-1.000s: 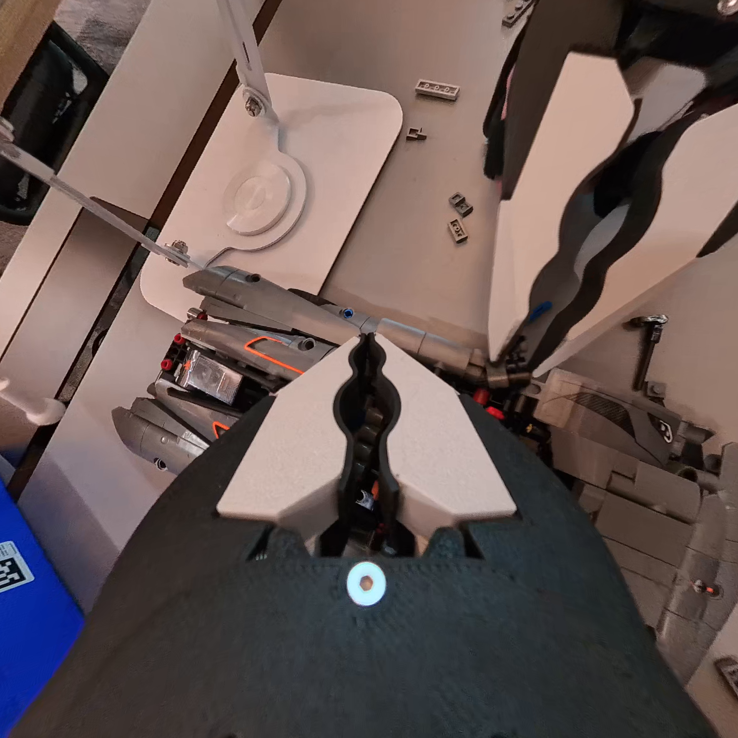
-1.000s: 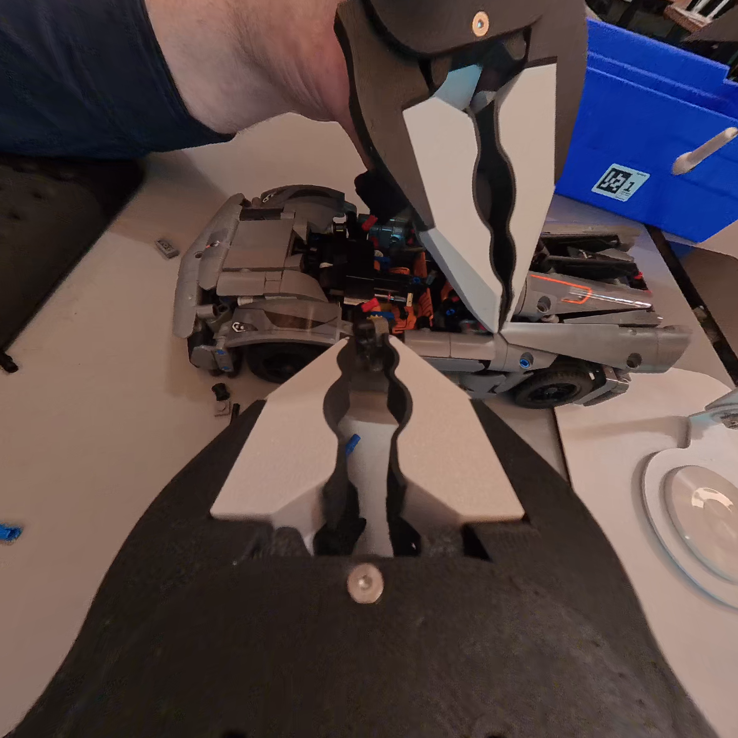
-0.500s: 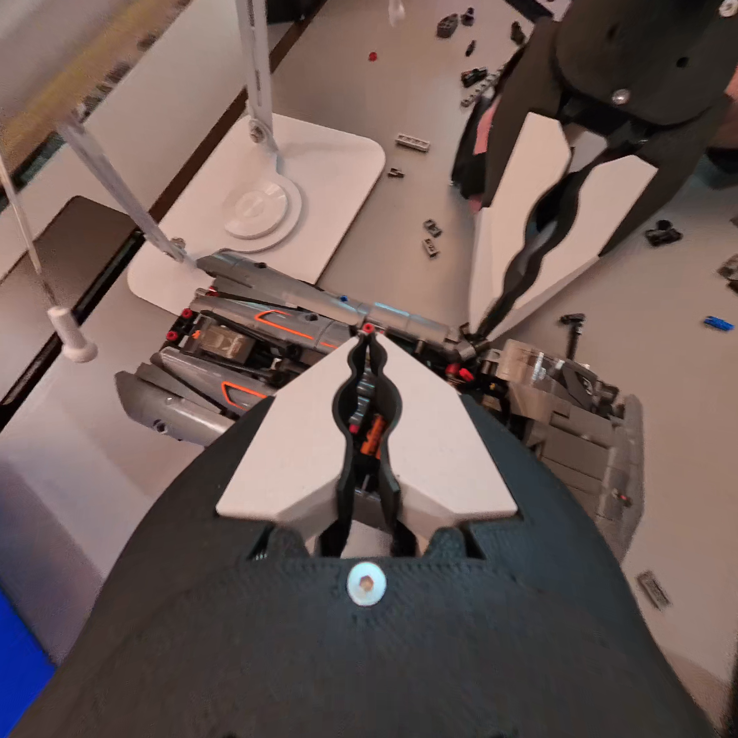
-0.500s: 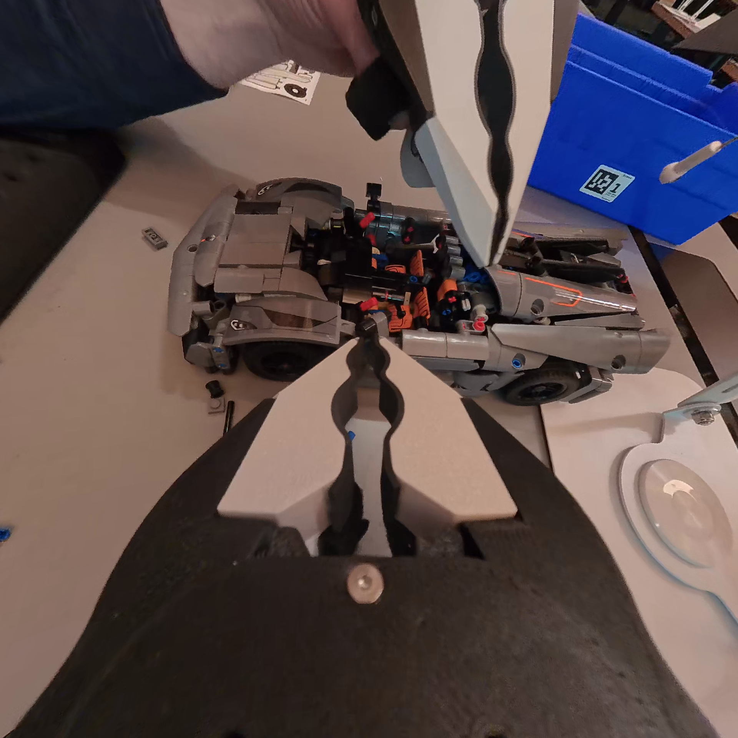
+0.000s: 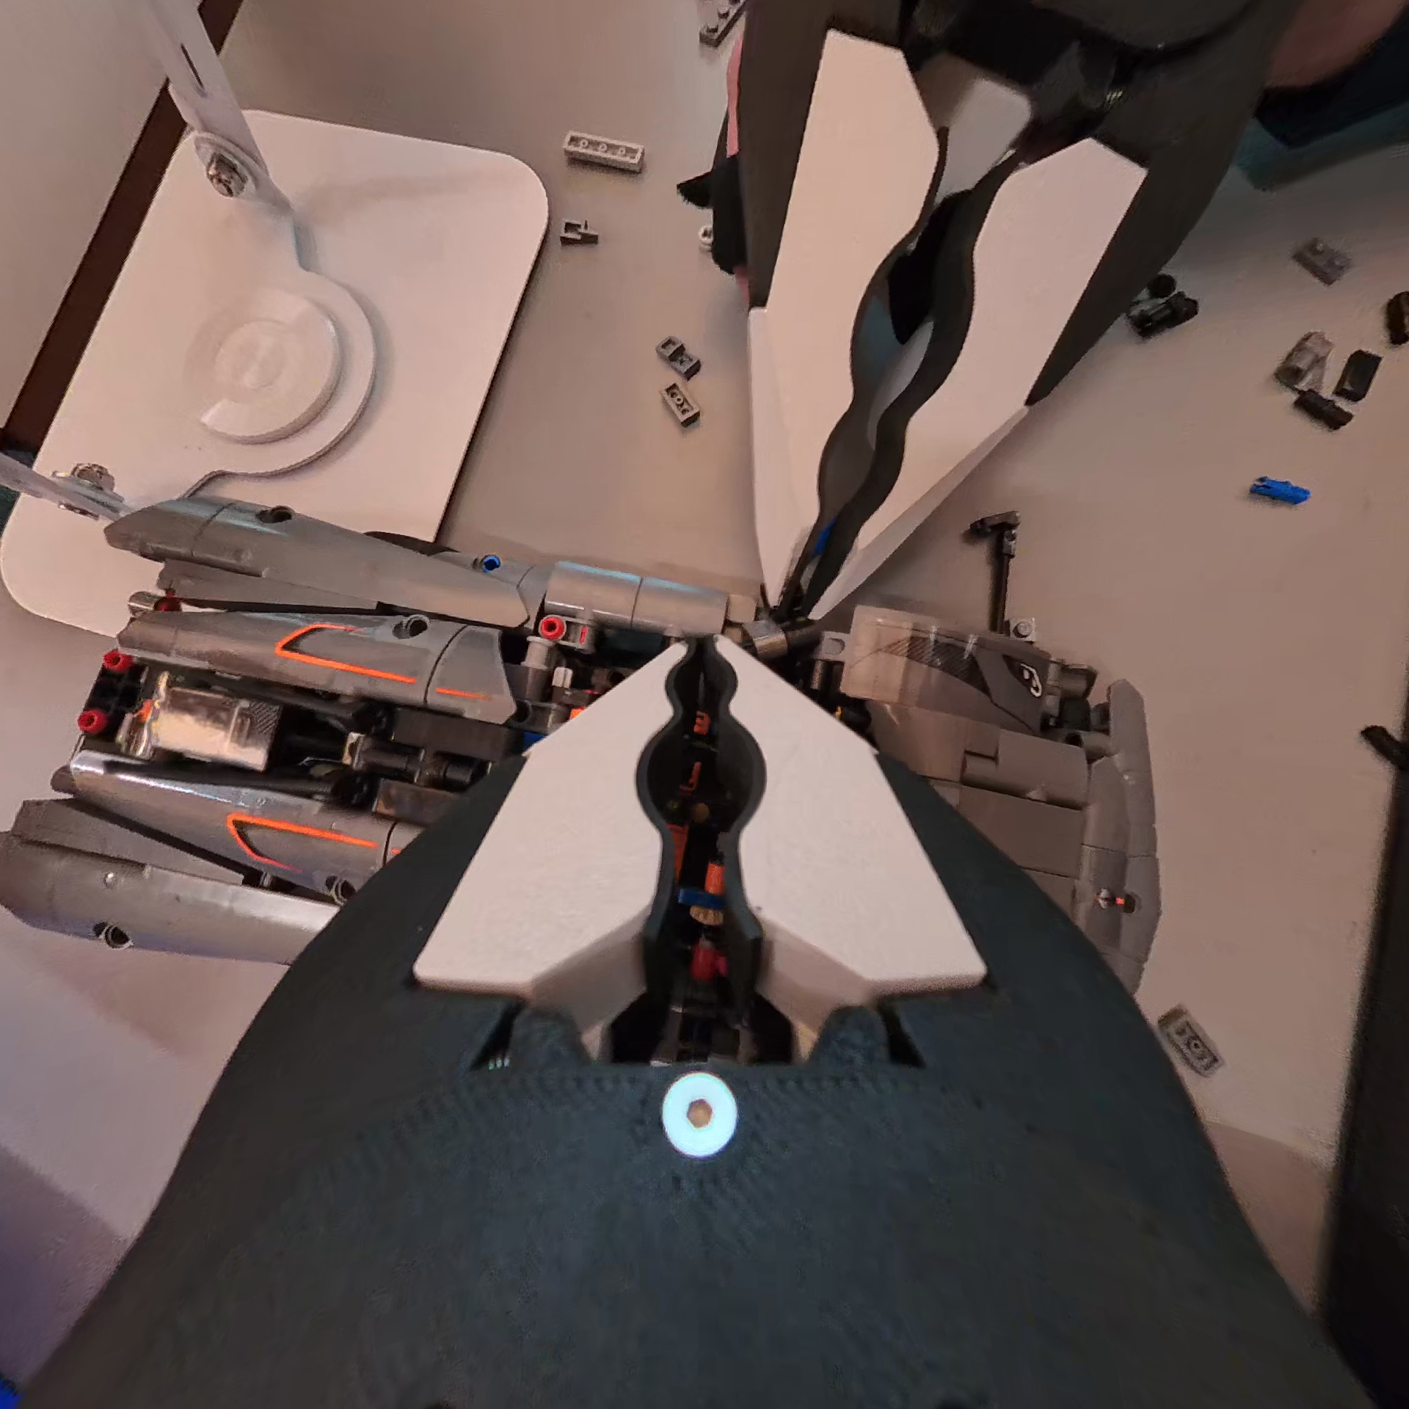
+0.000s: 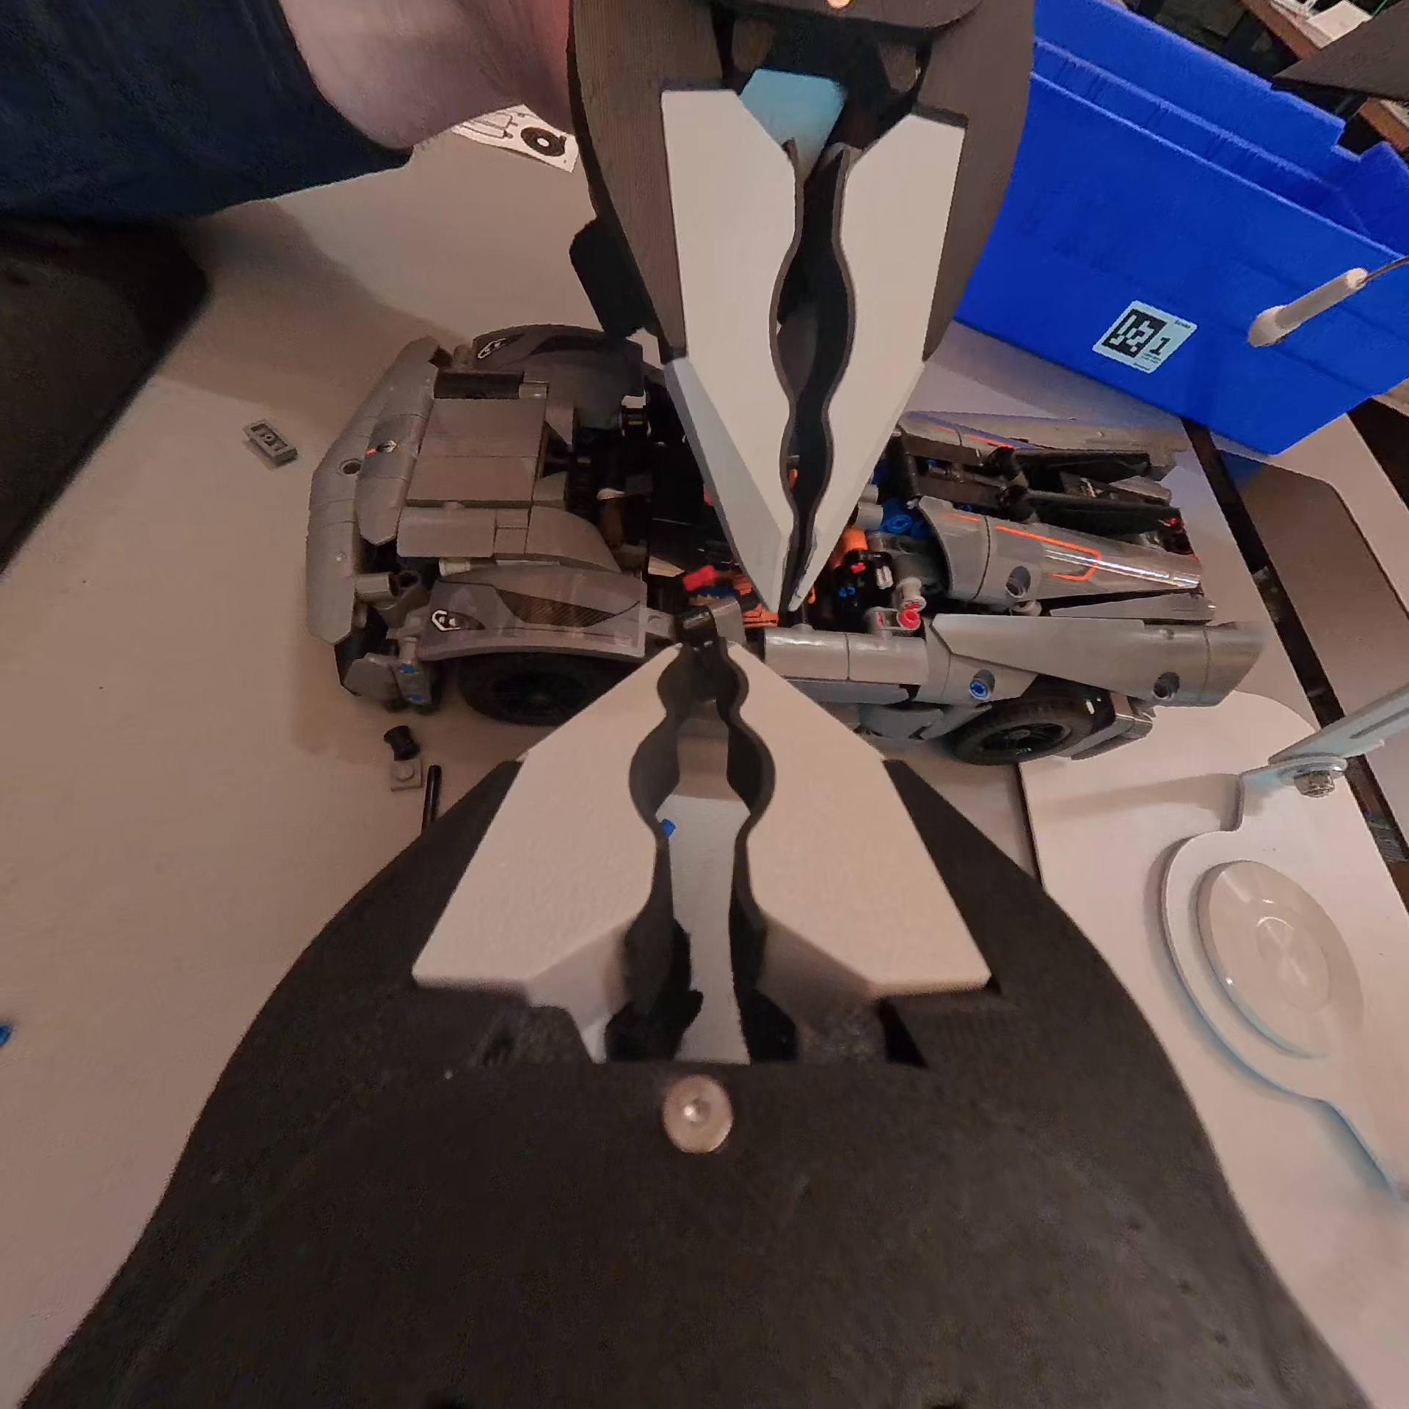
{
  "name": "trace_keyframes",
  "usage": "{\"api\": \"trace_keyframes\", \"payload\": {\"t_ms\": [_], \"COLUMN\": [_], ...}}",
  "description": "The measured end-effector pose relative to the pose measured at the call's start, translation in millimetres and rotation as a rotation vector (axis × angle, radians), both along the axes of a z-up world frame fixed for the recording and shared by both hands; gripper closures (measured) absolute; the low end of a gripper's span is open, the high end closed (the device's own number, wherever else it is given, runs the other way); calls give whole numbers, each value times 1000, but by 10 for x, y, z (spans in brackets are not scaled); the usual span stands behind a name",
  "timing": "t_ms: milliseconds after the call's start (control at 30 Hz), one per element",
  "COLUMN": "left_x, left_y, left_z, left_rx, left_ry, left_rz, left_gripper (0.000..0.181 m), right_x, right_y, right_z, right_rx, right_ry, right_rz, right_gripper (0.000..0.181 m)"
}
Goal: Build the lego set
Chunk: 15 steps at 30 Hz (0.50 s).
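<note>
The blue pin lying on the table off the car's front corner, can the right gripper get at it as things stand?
Probably yes. The blue pin lies alone on bare table, nothing on or against it. But the right gripper is shut on a black piece at the lego car's side, so it would need to let go first.

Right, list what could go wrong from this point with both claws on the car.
1. The right claw pinches a small dark connector at the car's side sill; a skewed push could pop it loose.
2. The left claw has its tips down in the open cockpit among small orange and blue parts; pressing might dislodge them.
3. The claws' tips sit close together, so they could collide.
</note>
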State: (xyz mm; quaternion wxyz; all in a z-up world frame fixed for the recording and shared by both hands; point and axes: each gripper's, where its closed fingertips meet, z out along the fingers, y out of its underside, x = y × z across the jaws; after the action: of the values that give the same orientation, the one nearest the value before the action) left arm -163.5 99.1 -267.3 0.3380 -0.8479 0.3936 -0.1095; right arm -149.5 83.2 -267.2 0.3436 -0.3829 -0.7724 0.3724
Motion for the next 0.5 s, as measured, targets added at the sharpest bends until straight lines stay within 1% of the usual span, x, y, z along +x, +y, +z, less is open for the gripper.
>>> {"api": "trace_keyframes", "payload": {"t_ms": [200, 433, 500], "left_x": [66, 65, 40], "left_y": [-42, -56, -55], "left_z": [109, 3, -18], "left_rx": [21, -17, -22], "left_ry": [-48, -22, -10], "left_rz": [-32, -33, -26], "left_gripper": [181, 181, 181], "right_x": [1, 2, 14], "right_y": [-7, -6, 14], "right_z": [-7, 9, 32], "right_rx": [7, 7, 2], "right_ry": [-5, -1, 2], "right_rz": [-1, -5, -11], "right_gripper": [180, 179, 176]}}
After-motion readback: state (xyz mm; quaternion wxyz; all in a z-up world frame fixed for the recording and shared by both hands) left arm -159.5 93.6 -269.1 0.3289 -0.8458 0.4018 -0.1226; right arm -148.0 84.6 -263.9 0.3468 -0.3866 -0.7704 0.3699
